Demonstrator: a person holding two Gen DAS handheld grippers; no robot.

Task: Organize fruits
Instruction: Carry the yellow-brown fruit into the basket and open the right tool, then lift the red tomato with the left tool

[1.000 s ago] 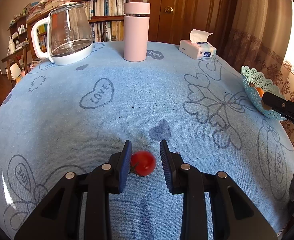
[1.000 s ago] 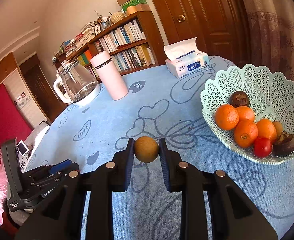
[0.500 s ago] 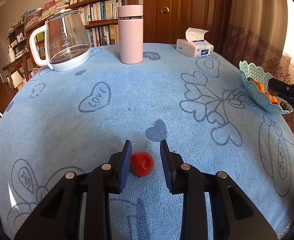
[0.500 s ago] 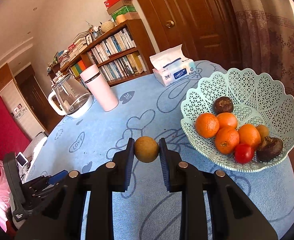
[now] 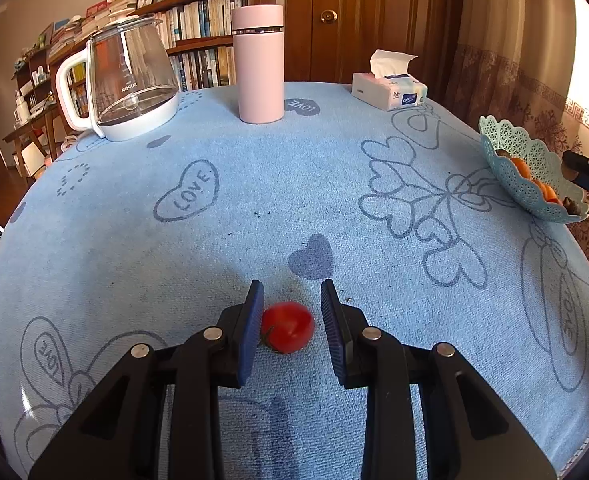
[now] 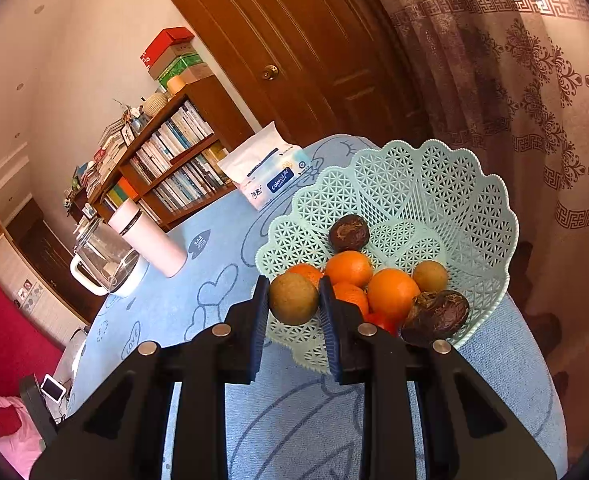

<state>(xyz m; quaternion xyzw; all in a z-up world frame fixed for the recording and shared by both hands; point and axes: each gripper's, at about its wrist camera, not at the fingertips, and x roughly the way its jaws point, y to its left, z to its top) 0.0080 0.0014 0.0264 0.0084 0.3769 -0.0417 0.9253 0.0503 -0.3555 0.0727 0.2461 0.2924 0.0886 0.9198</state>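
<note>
right gripper (image 6: 293, 298) clamps longan (image 6: 293, 298) (over basket (image 6: 434, 184))

Open blue tabletop (image 5: 254, 208) stretches between the left hand-held gripper (image 5: 288, 322) and the basket (image 6: 454, 208), with kettle (image 5: 130, 80), pink flask (image 5: 258, 64) and tissue pack (image 5: 390, 90) standing along the far edge, while the basket's raised rim and piled oranges (image 6: 390, 290) face the right hand-held gripper (image 6: 292, 300).

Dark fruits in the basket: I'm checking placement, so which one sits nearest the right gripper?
The wrinkled dark fruit at the basket's near rim, beside the right gripper; the other lies farther back, behind the oranges.
</note>
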